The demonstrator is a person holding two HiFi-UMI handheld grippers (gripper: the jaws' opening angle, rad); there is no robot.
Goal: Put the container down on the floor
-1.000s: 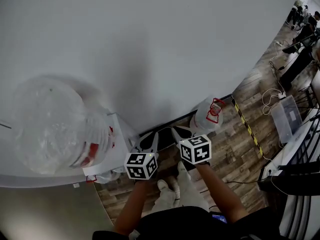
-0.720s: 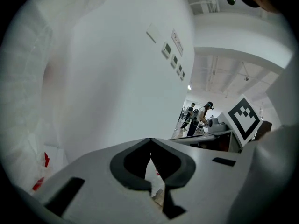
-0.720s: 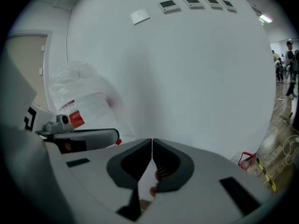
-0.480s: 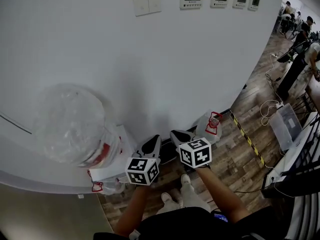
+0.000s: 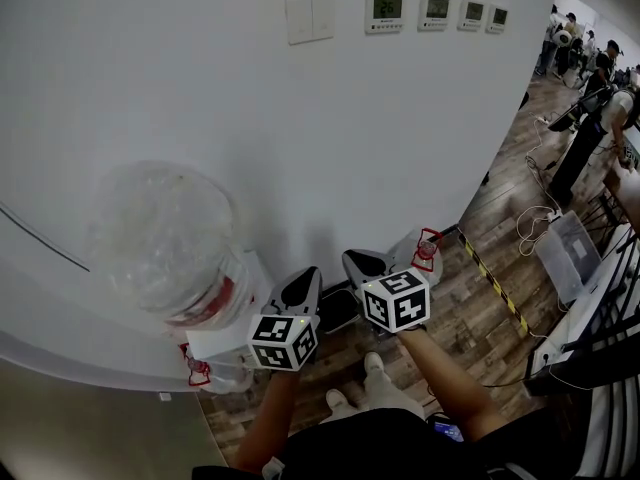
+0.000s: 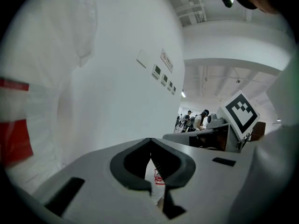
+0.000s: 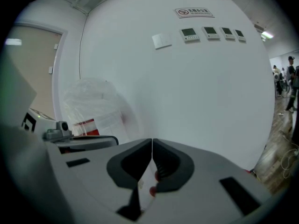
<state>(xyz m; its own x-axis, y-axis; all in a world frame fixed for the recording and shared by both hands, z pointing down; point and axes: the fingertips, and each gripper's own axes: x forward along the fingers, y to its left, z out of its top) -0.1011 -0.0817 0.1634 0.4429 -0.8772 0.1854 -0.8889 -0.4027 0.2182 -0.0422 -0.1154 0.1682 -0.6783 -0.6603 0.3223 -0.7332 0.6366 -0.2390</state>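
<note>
A whitish translucent container (image 5: pixel 418 250) with a red handle stands on the wooden floor against the wall, just right of my right gripper in the head view. Both grippers are held up in front of the white wall, apart from the container. My left gripper (image 5: pixel 305 282) is shut with nothing in it; its jaws meet tip to tip in the left gripper view (image 6: pixel 150 141). My right gripper (image 5: pixel 362 264) is shut and empty as well (image 7: pixel 152 141). Below the closed tips, a bit of the container's white and red shows (image 6: pixel 157 176).
A big clear water jug (image 5: pixel 165 238) sits on a white dispenser (image 5: pixel 232 330) at the left, with another red-handled bag (image 5: pixel 203 372) at its foot. Wall switches and thermostats (image 5: pixel 385 10) hang above. Yellow-black floor tape (image 5: pixel 492 270), cables, a clear box (image 5: pixel 563 250) and people (image 5: pixel 600 73) lie to the right.
Both grippers have risen, still shut and empty. The view has tipped upward, bringing the wall switches and thermostats into sight. The container stays on the floor by the wall.
</note>
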